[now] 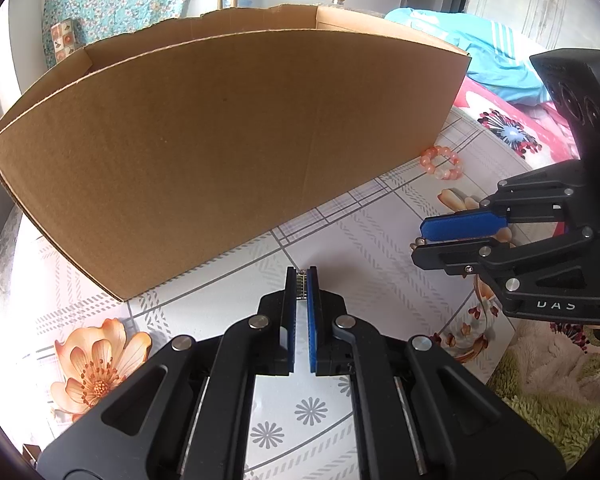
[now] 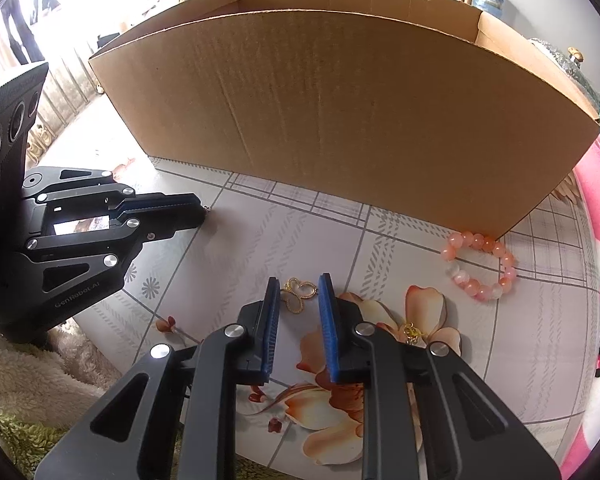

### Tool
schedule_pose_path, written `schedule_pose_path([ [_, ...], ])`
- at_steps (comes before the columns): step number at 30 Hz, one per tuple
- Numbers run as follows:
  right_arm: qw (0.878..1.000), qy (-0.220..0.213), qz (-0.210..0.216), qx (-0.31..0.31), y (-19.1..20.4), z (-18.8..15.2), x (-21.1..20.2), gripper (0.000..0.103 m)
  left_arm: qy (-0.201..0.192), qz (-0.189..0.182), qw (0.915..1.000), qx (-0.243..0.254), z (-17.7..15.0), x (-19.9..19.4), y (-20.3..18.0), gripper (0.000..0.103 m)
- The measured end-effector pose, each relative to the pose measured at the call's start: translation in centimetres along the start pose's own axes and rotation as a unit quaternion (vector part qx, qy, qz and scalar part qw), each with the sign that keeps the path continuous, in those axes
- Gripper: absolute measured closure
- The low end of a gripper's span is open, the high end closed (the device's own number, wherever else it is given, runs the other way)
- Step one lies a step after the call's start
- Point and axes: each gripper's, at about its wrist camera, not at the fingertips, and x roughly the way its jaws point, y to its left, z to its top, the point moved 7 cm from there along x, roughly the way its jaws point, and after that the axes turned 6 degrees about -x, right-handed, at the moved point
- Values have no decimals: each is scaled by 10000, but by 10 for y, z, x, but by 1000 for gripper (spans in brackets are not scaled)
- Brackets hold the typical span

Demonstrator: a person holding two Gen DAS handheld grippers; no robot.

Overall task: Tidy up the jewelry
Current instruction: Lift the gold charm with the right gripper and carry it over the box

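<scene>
Two pieces of jewelry lie in plain sight on the floral table [image 2: 400, 240]: a gold butterfly pendant [image 2: 300, 294] and a pink bead bracelet [image 2: 480, 266]. The pendant rests on the table between the tips of the right gripper [image 2: 299, 292], whose blue pads stand a little apart on either side of it without pressing it. The bracelet lies further right, just beside the near corner of the box [image 2: 340, 120], an open cardboard carton that stands upright along the back of the table. The left gripper [image 1: 301, 286] is closed almost fully on a small silvery piece [image 1: 301, 285], too small to identify, with its tips low over the table in front of the box.
</scene>
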Motion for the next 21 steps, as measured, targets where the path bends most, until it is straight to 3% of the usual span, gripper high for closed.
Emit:
schedule_pose_path([
  [12,9974,-560,64,439,-19,0,-48,83,-183,-318,9993,47,4,-22,-6,99],
  [16,9931,-1036,170,519,-24,7,-79,83,-568,-726,9956,186,19,-56,-15,99],
  [21,9840,-1698,314,449,-34,39,-117,83,-1241,-1287,9833,336,57,-108,-28,99],
])
